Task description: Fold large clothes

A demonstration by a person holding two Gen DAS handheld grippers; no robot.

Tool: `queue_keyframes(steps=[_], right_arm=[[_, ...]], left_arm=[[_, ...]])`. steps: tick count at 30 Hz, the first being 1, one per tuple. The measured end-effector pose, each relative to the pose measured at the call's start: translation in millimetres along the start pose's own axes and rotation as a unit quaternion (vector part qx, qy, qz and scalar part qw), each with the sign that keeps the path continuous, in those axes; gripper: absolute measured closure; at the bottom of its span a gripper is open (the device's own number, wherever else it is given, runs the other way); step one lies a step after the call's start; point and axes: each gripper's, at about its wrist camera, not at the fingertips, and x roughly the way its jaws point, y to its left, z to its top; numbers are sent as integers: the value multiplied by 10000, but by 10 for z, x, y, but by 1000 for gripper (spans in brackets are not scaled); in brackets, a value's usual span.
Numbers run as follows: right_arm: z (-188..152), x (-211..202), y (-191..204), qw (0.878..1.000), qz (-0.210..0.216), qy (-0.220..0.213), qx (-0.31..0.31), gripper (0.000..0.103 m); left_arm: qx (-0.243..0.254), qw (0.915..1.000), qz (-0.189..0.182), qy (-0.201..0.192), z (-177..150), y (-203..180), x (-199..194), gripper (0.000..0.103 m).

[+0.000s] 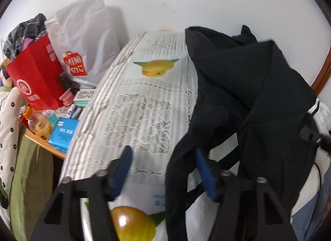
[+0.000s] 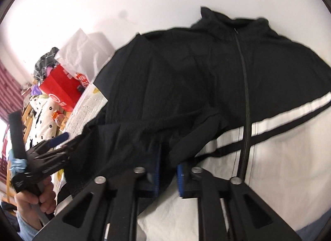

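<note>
A table (image 1: 144,100) wears a lace cloth (fruit pictures beneath). The jacket (image 1: 258,96) lies on its right side.

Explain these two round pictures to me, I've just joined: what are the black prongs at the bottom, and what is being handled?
Each picture comes from a camera mounted on a hand-held claw, looking forward along its two blue-padded fingers. No robot arm: a person carries one claw per hand. The left view shows the left claw open over a lace tablecloth, with the black sleeve hanging across its right finger. The right view shows the right claw pinching black fabric of a zipped black-and-white jacket spread on the table. A red bag and clutter stand at the left.
</note>
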Motion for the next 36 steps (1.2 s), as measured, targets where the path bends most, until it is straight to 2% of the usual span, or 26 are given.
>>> queue_keyframes(steps=[1,2,4,9,12,16,18,19,20,22,23,26,28,29,32,33,35,36], right_arm=[[19,-58,-18,10000,48,-76,-23,97],[42,-134,-56,9998,83,-195,-37,98],[91,-283,-195,9991,21,-421,56,99],[160,-560,-655,9955,-528,-706,349,98],[141,-559,-967,9913,-1054,-546,570,97],[79,-512,-1006,9857,-1579,-291,515,95],[37,-548,-873,9834,-1760,-285,341,88],[7,-595,-825,9810,-1903,-315,225,76],[-14,-660,-786,9780,-2047,-381,102,56],[-90,-778,-609,9696,-2343,-661,-259,33],[-103,-811,-539,9669,-2398,-767,-403,32],[-175,-855,-337,9716,-2099,-839,-705,28],[-227,-790,-199,9803,-1623,-746,-838,24],[-261,-750,-151,9834,-1427,-678,-892,24],[-342,-592,0,9887,-999,-496,-1001,24],[-379,-532,55,9887,-905,-451,-1107,23],[-440,-400,152,9859,-960,-363,-1325,23],[-453,-275,194,9826,-1123,-264,-1453,23]], left_arm=[[5,10000,-37,22,-1,-11,18,70],[9,10000,-92,27,-4,-24,36,75],[39,9998,-198,13,-9,-59,42,91],[205,9998,-7,-41,-31,-155,25,92],[177,9998,-11,-11,-28,-147,17,92],[145,9999,6,32,-19,-146,5,92],[138,9999,21,52,-21,-153,-5,92],[135,9999,25,62,-23,-154,-18,92],[140,9999,34,75,-25,-154,-37,91],[148,9999,47,68,-29,-152,-72,91],[148,9999,38,66,-34,-150,-97,91],[104,9999,33,24,-40,-144,-148,87],[80,10000,12,20,-43,-156,-168,75],[66,10000,-11,10,-48,-167,-181,73],[63,9999,-93,-24,-61,-204,-213,58],[74,9999,-125,-50,-62,-222,-220,51],[137,9998,-128,-116,-61,-266,-232,50],[195,9996,-118,-152,-57,-297,-236,50]])
